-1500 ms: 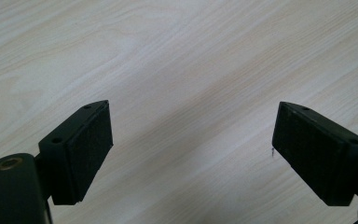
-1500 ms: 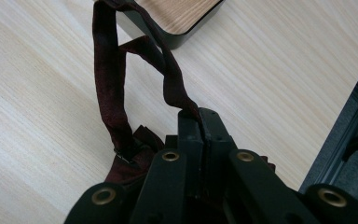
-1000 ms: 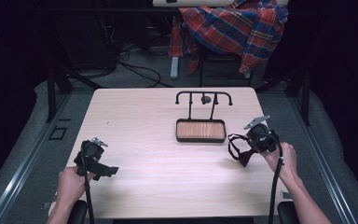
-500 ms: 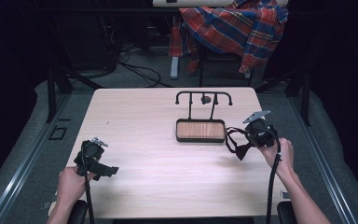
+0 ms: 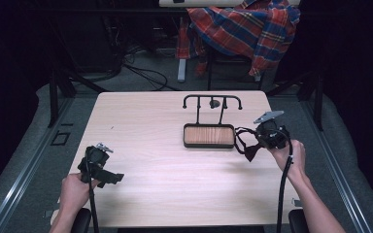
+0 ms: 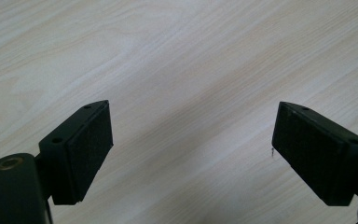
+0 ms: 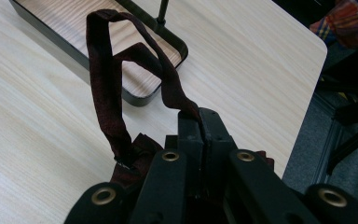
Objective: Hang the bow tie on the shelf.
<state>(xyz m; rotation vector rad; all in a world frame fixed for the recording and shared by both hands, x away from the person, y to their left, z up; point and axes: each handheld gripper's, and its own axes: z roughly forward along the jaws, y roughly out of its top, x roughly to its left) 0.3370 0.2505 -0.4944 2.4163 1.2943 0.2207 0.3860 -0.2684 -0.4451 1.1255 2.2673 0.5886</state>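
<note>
My right gripper (image 5: 255, 141) is shut on a dark maroon fabric strap (image 5: 243, 139) with a bow-shaped piece hanging below it. It is held just right of a black stand with a wooden tray base (image 5: 209, 144) and a hooked top bar (image 5: 212, 99). In the right gripper view the strap (image 7: 105, 88) loops up from the shut gripper (image 7: 200, 116) over the tray's corner (image 7: 135, 100). My left gripper (image 5: 108, 175) sits near the table's front left, open. In the left gripper view it (image 6: 191, 140) has bare wood between its pads.
The light wood table (image 5: 150, 121) has open surface at left and centre. Its right edge lies close to my right hand (image 5: 291, 153). A plaid shirt (image 5: 245, 24) hangs on a chair beyond the far edge. Cables lie on the floor behind.
My right gripper has carried the strap a little farther from the person, closer to the stand's right end. The left gripper has stayed put.
</note>
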